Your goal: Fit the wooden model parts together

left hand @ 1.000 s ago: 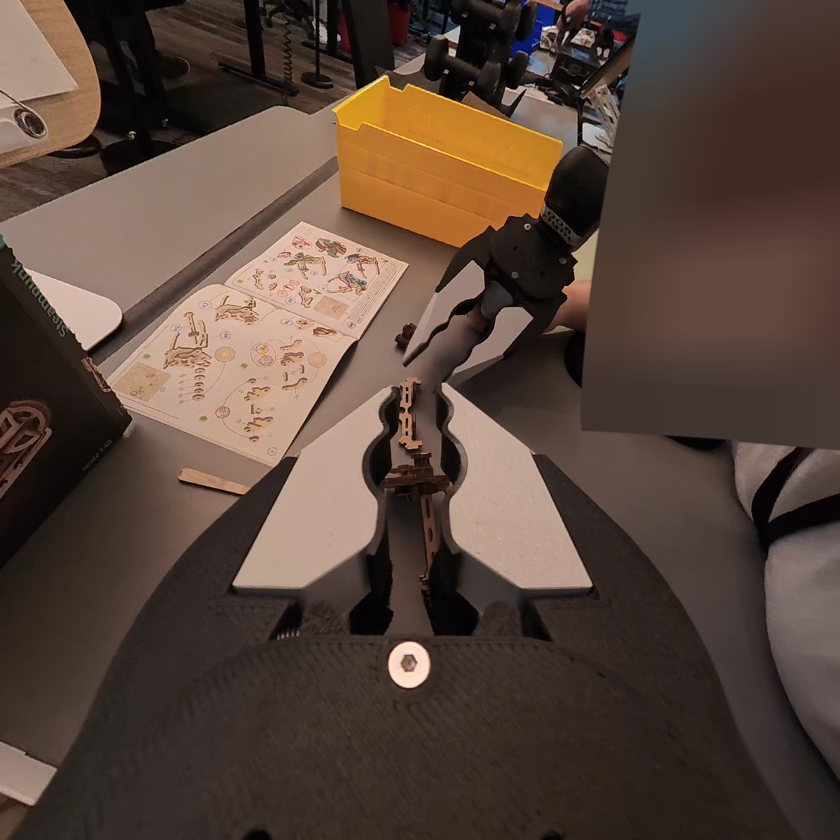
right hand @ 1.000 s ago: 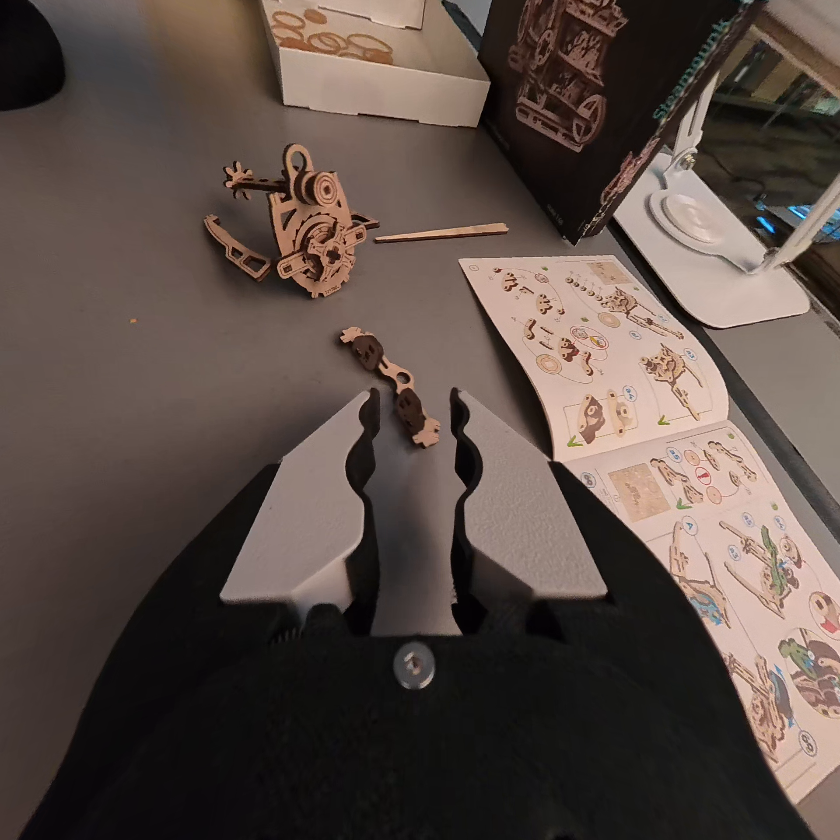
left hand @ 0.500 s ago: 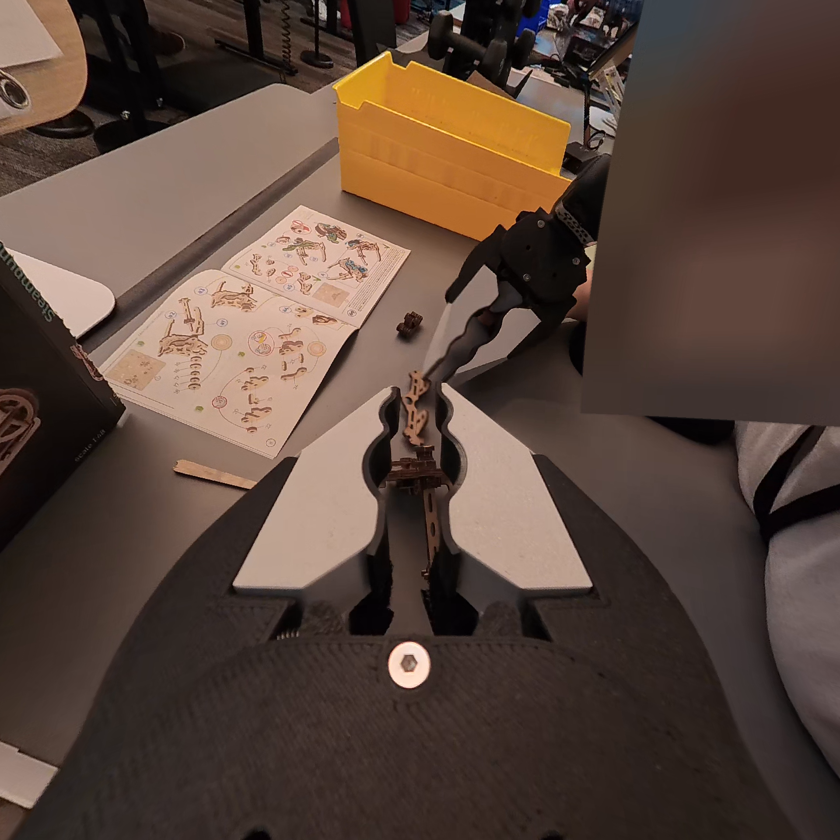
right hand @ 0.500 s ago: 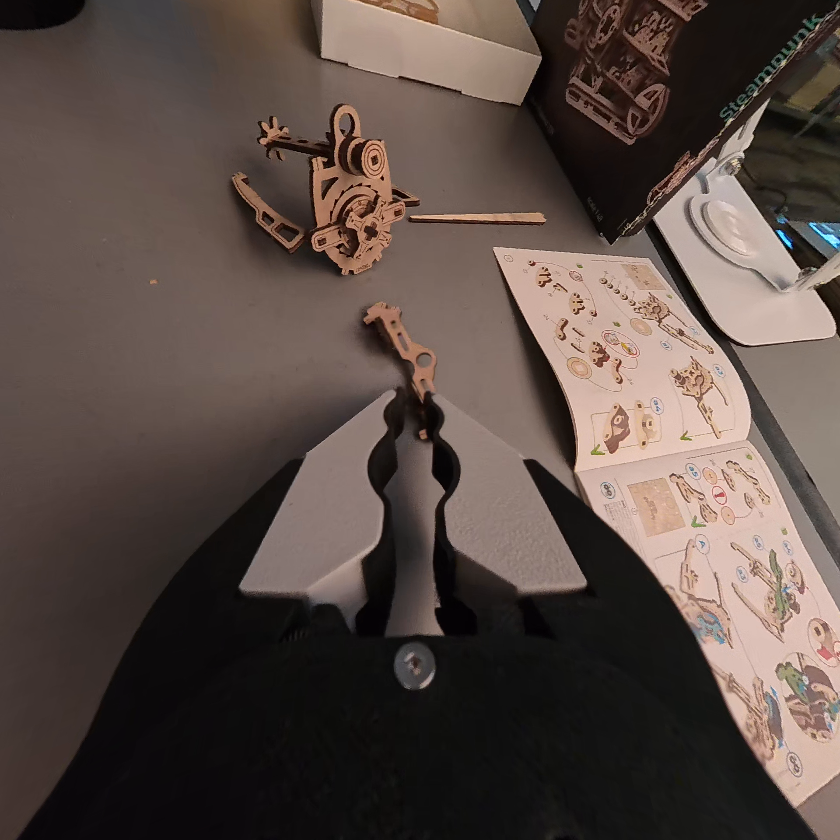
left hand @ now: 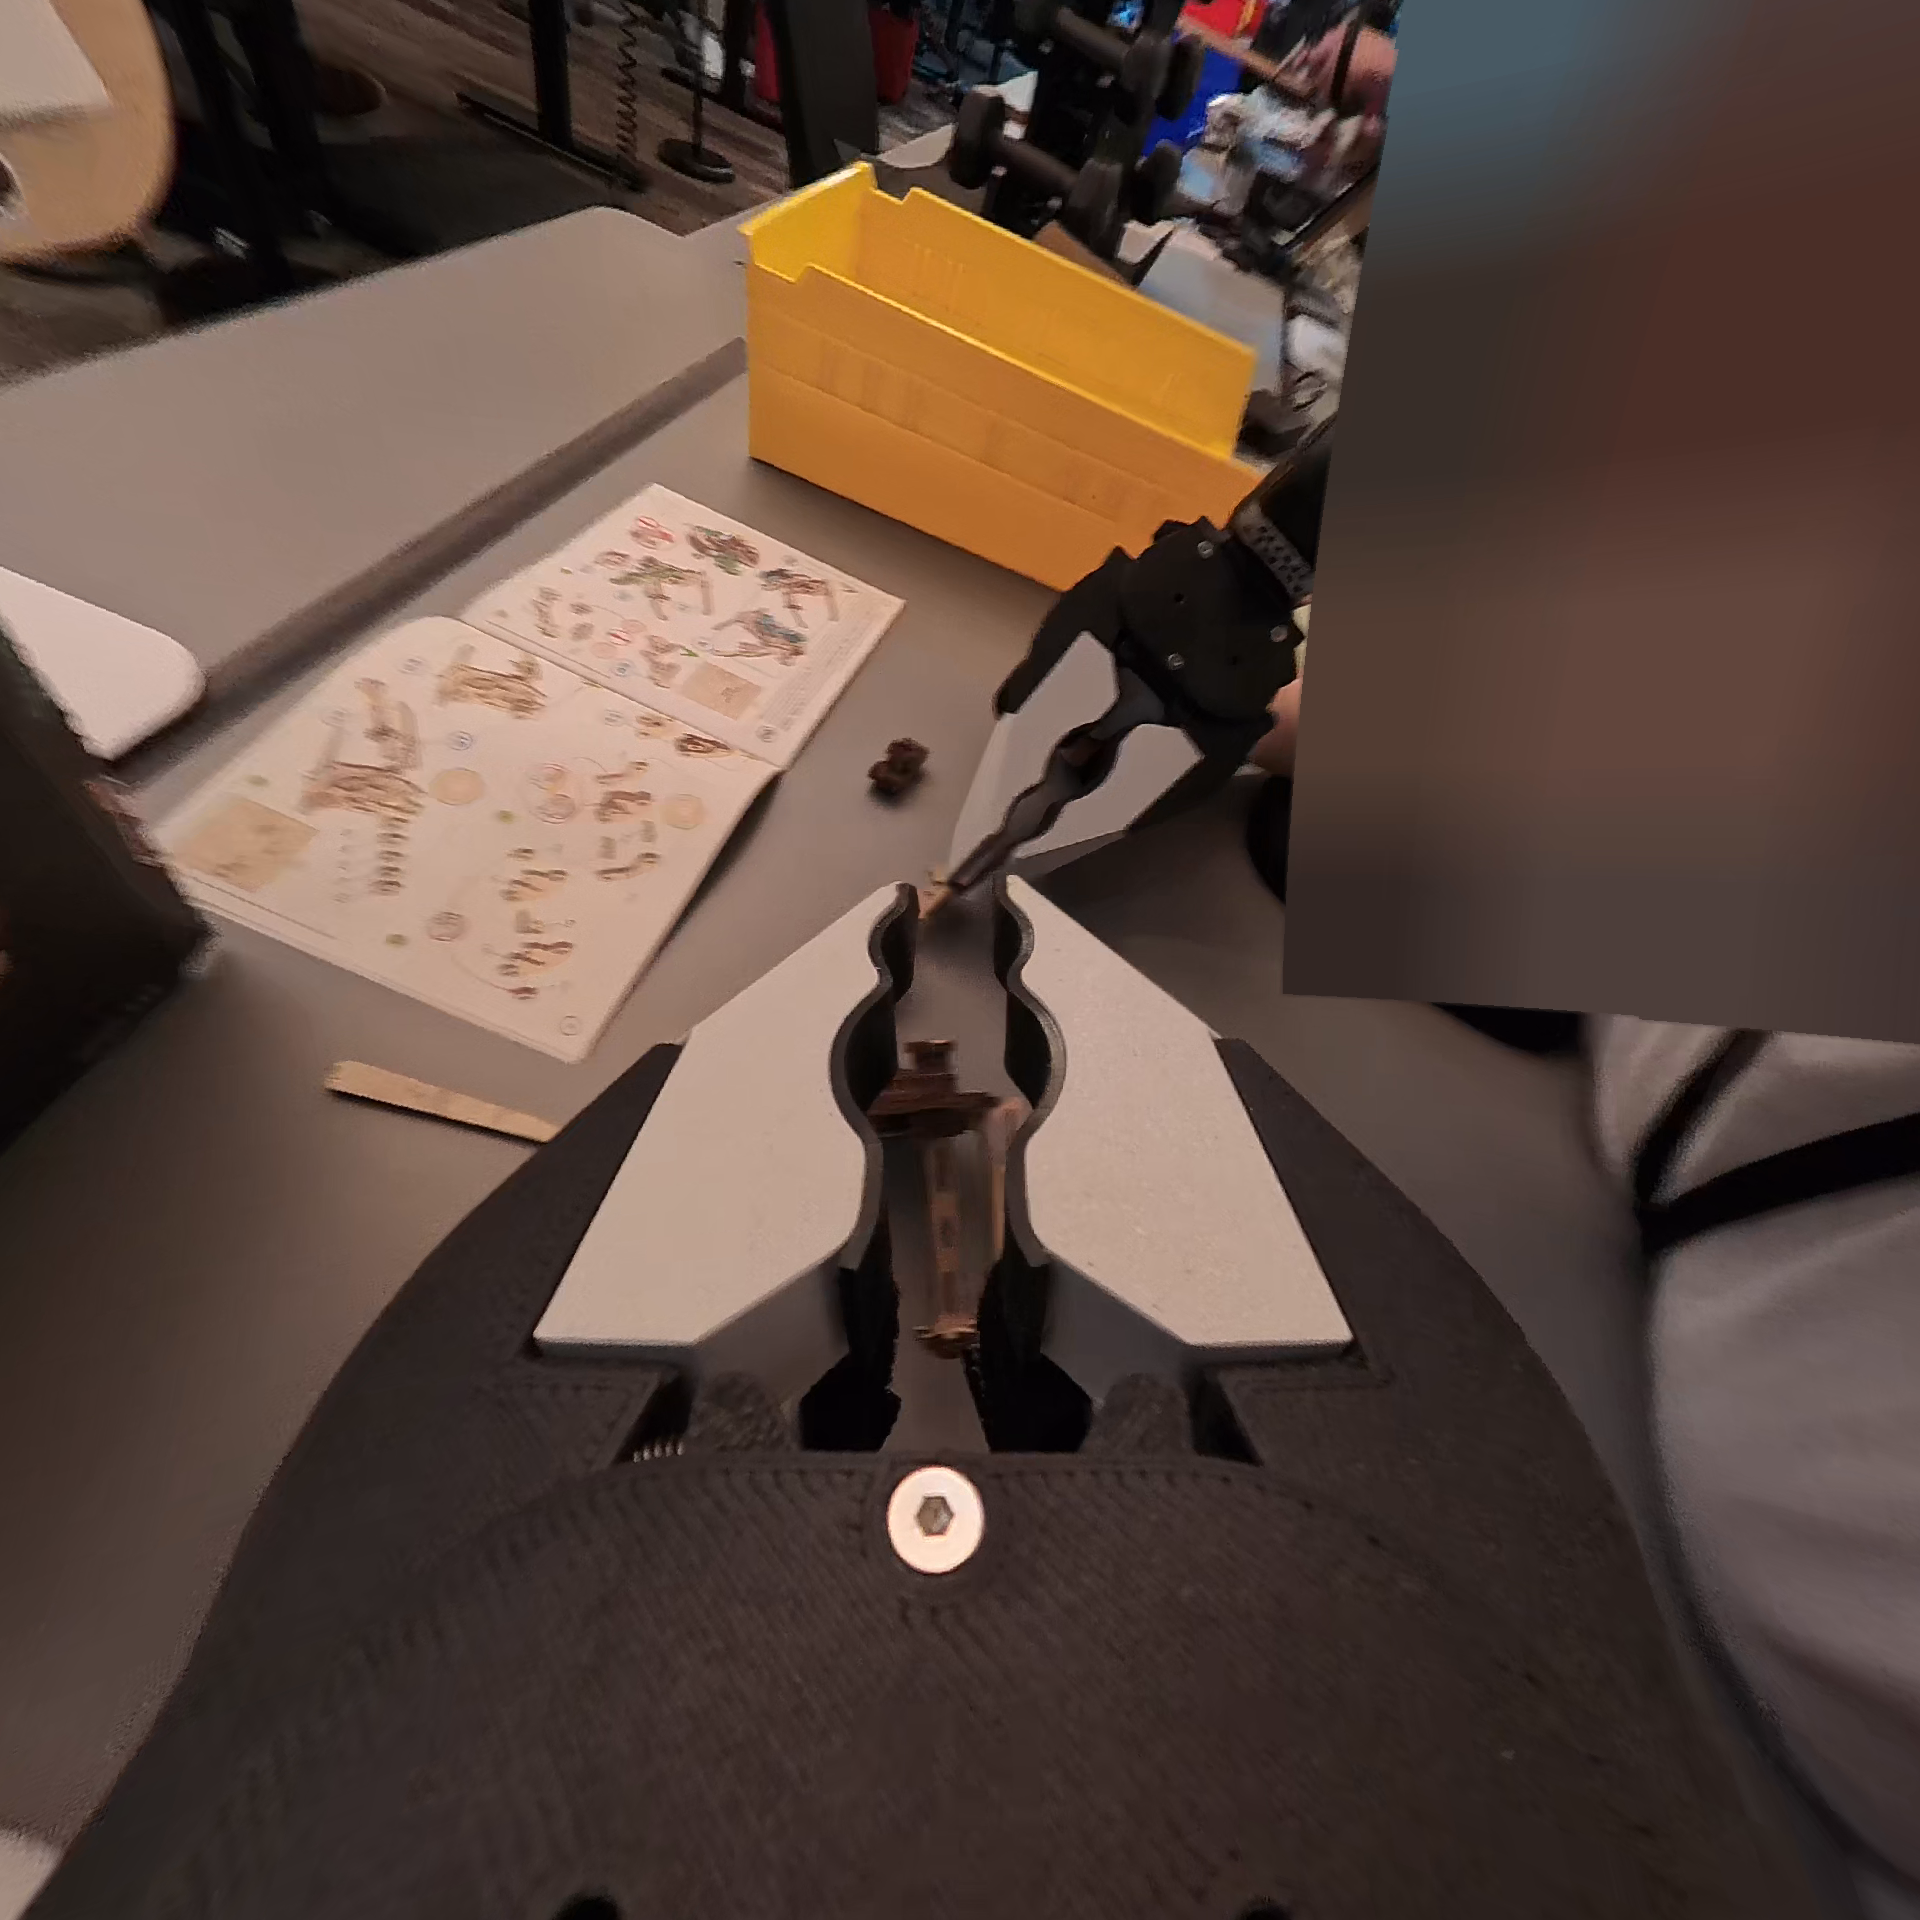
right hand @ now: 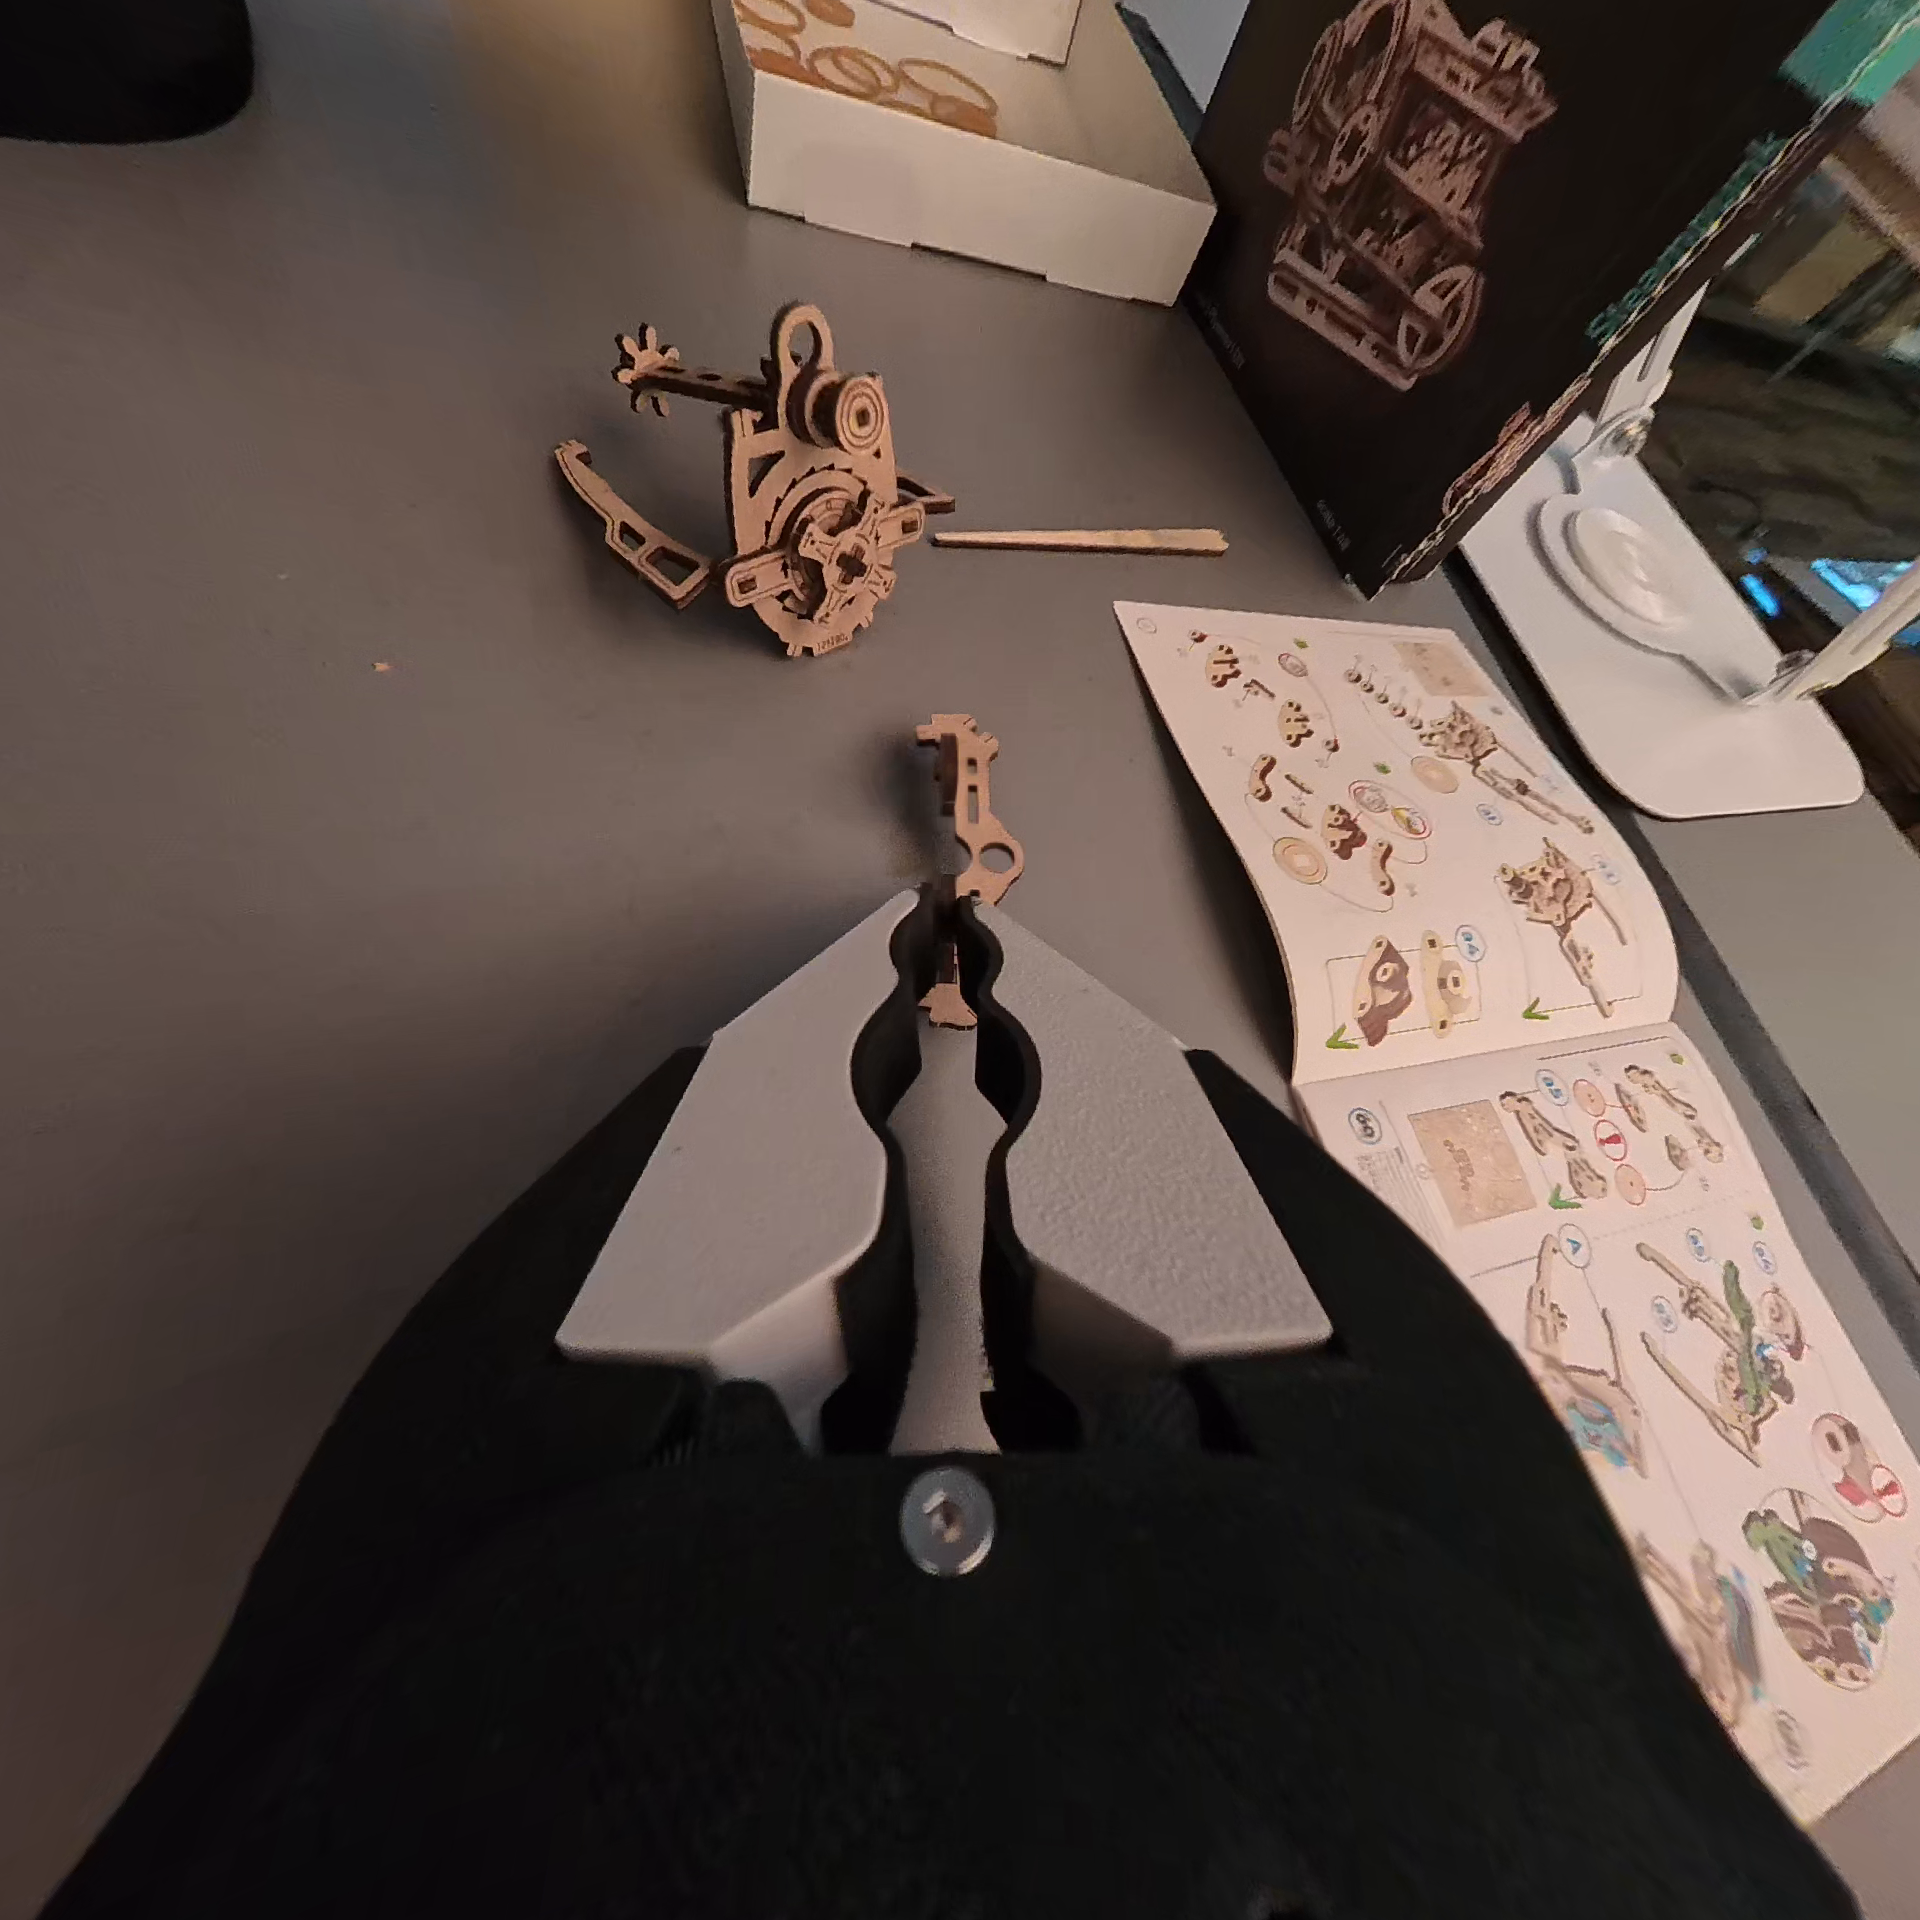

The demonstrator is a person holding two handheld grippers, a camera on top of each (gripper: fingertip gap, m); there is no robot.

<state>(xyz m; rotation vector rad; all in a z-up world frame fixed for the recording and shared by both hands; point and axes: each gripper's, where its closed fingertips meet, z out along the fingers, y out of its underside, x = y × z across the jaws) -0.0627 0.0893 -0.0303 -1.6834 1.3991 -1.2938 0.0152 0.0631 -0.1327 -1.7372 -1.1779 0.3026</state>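
A partly built wooden model (right hand: pixel 810 520) with gears and a curved foot stands on the grey table (right hand: pixel 312 831). My right gripper (right hand: pixel 945 904) is shut on a thin notched wooden strip (right hand: pixel 977 821) and holds it edge-up above the table, short of the model. In the left wrist view my left gripper (left hand: pixel 951 899) hovers over the model (left hand: pixel 935 1112), which shows through the narrow gap between its jaws. The jaws do not grip it. The right gripper (left hand: pixel 961 878) points at it from beyond, close to the left fingertips.
An open instruction booklet (right hand: pixel 1455 1039) lies right of the model. A flat wooden stick (right hand: pixel 1081 540), a black kit box (right hand: pixel 1455 260) and a white box of wooden sheets (right hand: pixel 956 166) lie behind. A yellow bin (left hand: pixel 987 395) and a small dark wooden piece (left hand: pixel 899 769) sit farther off. My right fingertips sit around 15 centimetres from my left ones.
My right gripper closed on the wooden strip that lay on the table and lifted it, turning it on edge. The left gripper stayed over the model.
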